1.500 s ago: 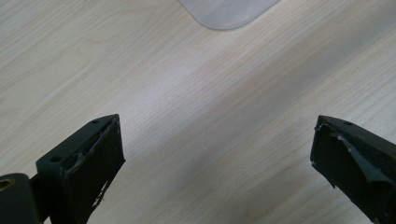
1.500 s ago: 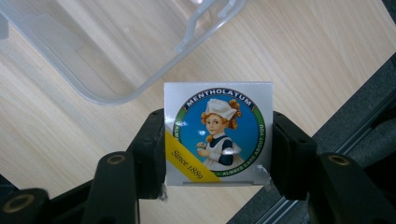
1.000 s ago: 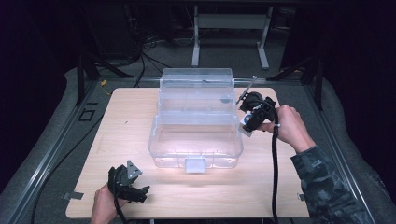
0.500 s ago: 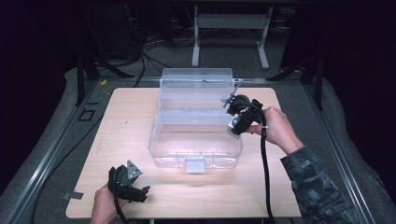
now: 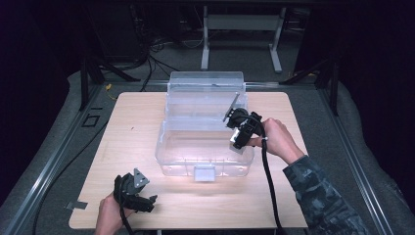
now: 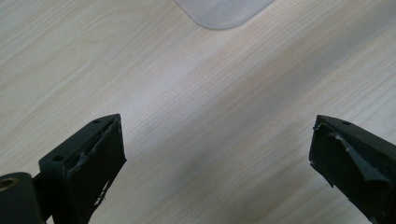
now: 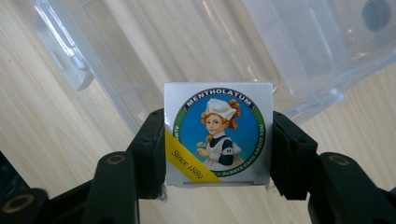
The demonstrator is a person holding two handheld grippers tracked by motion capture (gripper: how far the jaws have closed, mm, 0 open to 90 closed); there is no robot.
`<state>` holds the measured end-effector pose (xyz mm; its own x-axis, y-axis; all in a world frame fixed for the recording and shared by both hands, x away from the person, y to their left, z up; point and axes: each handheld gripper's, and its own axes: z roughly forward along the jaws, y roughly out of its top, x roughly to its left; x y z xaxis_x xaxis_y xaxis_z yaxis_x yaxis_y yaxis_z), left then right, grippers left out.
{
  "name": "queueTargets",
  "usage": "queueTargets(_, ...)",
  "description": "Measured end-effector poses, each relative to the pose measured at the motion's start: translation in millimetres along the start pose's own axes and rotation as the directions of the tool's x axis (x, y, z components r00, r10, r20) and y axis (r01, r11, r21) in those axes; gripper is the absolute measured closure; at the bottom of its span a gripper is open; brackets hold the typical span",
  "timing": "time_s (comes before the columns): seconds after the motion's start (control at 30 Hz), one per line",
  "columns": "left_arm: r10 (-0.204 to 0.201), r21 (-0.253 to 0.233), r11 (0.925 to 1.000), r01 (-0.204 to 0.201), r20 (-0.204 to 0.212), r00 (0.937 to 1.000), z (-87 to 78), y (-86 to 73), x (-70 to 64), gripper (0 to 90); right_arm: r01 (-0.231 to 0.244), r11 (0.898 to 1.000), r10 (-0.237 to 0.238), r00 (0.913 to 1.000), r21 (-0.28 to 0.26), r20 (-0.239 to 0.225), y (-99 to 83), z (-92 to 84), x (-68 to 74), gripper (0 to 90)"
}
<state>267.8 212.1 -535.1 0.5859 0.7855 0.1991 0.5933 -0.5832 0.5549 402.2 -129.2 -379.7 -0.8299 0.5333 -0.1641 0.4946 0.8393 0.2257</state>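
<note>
My right claw stood at centre right of the high view, over the right end of the clear plastic box. Its jaws pinched a small white carton, one pad flat on each side. In the right gripper view the carton sat at the centre of the frame, upright between the jaws, its face printed with a round blue label showing a nurse figure and the words MENTHOLATUM and Since 1889. In the high view the carton appeared as a pale block at the claw's tip, just above the box's right front corner; whether it touched the rim I could not tell.

The box sat in the middle of the wooden surface, its hinged lid thrown back and standing open toward the top of the frame. A latch tab hung at the middle of the front wall. The main compartment looked bare through the clear walls; I saw the wood grain through the bottom. Seen past the carton in the right gripper view, the clear walls and floor likewise held no item I could make out.

My left claw rested at the lower left of the high view, well apart from the box, its jaws spread wide with nothing between them. In the left gripper view, a rounded corner of the box showed at the top edge.
</note>
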Motion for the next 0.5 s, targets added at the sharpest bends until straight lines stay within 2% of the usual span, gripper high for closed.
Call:
queueTargets(0.1, 0.0, -0.002, 1.0, 0.0, 0.001, 1.0, -0.1, 0.1, -0.1, 3.3, 0.005, 1.0, -0.005, 1.0, 0.01, -0.002, 0.7, 5.5, 1.2, 45.8)
queueTargets(0.13, -0.002, -0.002, 1.0, 0.002, 0.001, 1.0, -0.1, 0.0, -0.2, 3.3, 0.003, 1.0, -0.003, 0.9996, 0.015, -0.027, 0.9, 7.9, 1.3, 45.8)
queueTargets(0.17, -0.002, -0.002, 1.0, 0.002, 0.003, 1.0, -0.1, 0.0, 0.0, 3.3, 0.001, 1.0, -0.001, 0.9997, 0.007, -0.023, 0.9, 10.3, 2.1, 45.8)
queueTargets(0.2, -0.003, -0.002, 1.0, 0.003, 0.003, 1.0, 0.0, 0.0, 0.0, 3.3, 0.007, 1.0, -0.006, 0.9998, 0.023, -0.02, 1.5, 11.9, 2.9, 45.8)
queueTargets(0.3, -0.002, -0.002, 1.0, 0.002, 0.004, 1.0, 0.1, 0.0, 0.0, 3.4, 0.008, 1.0, -0.007, 0.9989, 0.029, -0.046, 1.8, 17.9, 4.4, 45.7)
queueTargets(0.33, -0.002, -0.002, 1.0, 0.002, 0.004, 1.0, 0.1, 0.0, 0.0, 3.4, 0.013, 0.999, -0.012, 0.9995, 0.035, -0.03, 1.8, 19.8, 5.3, 45.7)
queueTargets(0.4, -0.002, 0.001, 1.0, 0.002, 0.006, 1.0, 0.1, -0.1, 0.1, 3.4, 0.014, 0.999, -0.012, 0.9987, 0.046, -0.05, 1.1, 24.7, 5.7, 45.7)
queueTargets(0.47, -0.002, 0.001, 1.0, 0.002, 0.006, 1.0, 0.2, -0.2, 0.1, 3.4, 0.016, 0.999, -0.014, 0.999, 0.042, -0.042, 0.6, 26.5, 6.1, 45.7)
queueTargets(0.5, -0.002, 0.002, 1.0, 0.002, 0.007, 1.0, 0.4, -0.2, 0.1, 3.4, 0.017, 0.998, -0.014, 0.9985, 0.056, -0.053, 0.7, 27.4, 6.5, 45.7)
